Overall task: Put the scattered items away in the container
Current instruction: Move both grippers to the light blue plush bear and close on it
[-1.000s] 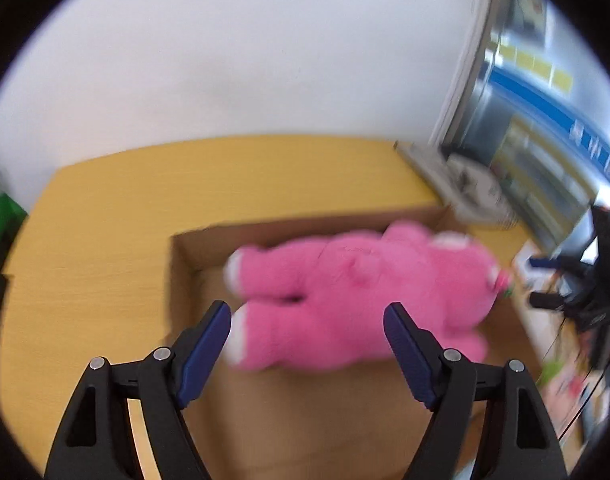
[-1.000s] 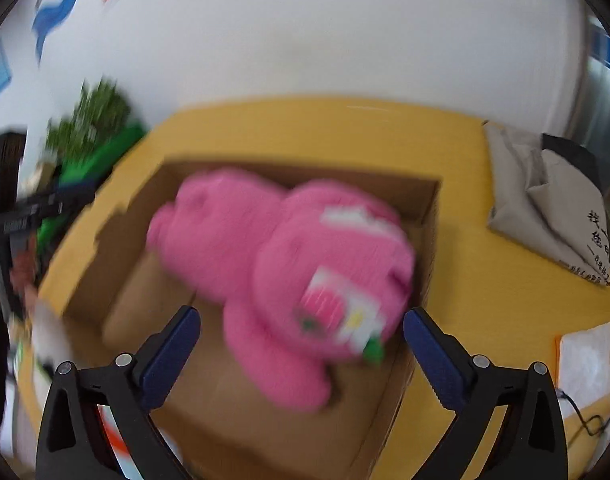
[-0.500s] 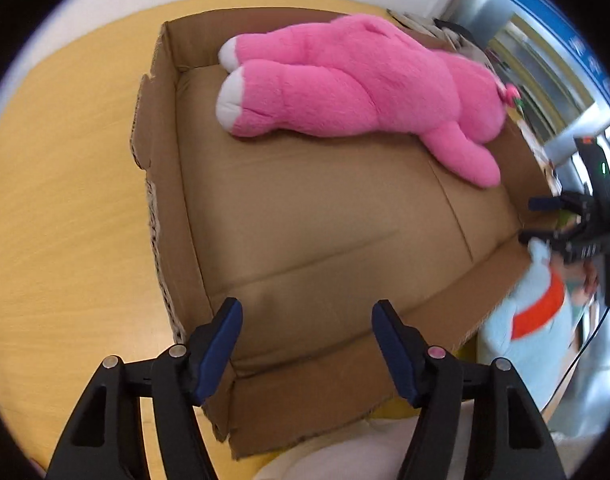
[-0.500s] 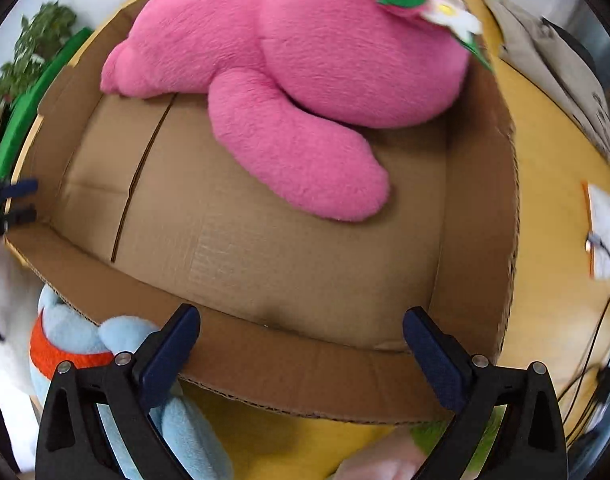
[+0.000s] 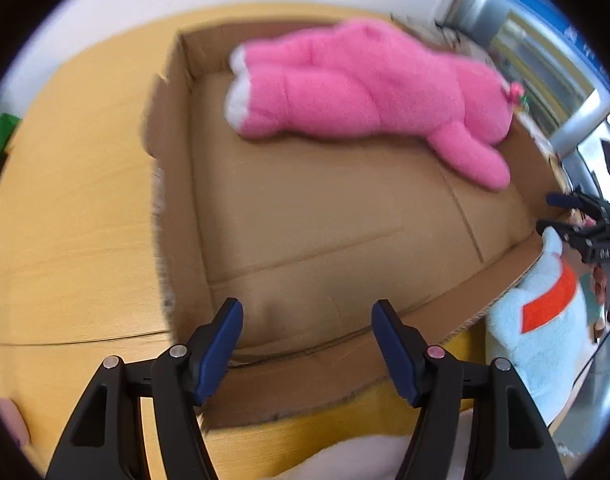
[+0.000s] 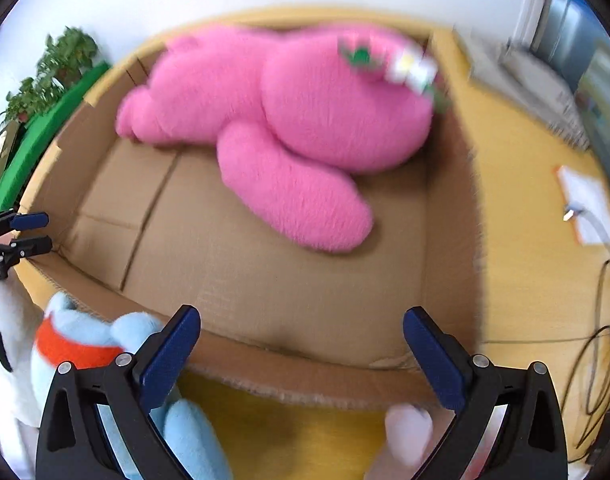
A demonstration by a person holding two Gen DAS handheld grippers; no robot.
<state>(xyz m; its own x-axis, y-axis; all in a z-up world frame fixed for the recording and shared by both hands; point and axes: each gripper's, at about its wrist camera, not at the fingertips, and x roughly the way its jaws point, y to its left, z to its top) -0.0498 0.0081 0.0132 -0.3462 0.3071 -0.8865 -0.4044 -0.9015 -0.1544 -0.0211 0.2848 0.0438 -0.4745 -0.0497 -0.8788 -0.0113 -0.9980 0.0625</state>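
Note:
A pink plush toy (image 5: 365, 88) lies along the far side of a shallow cardboard box (image 5: 177, 184); it also shows in the right wrist view (image 6: 289, 120), inside the box (image 6: 449, 216). A light blue plush with an orange band (image 6: 81, 344) lies outside the box's near wall, also in the left wrist view (image 5: 541, 320). My left gripper (image 5: 307, 344) is open and empty over the box's near edge. My right gripper (image 6: 301, 360) is open and empty over the near wall, beside the blue plush. Each gripper shows at the edge of the other's view.
The box stands on a yellow wooden table (image 5: 65, 184). A white plush (image 6: 1, 344) lies at the left beside the blue one. Papers and cables (image 6: 589, 208) lie at the right. Green plants (image 6: 53, 76) stand at the far left. A folded cloth (image 6: 537, 80) lies at the back right.
Both grippers stayed open and drew back toward the box's near edge, rising slightly. The pink toy lies still in the box. The blue plush is now closer to my right gripper.

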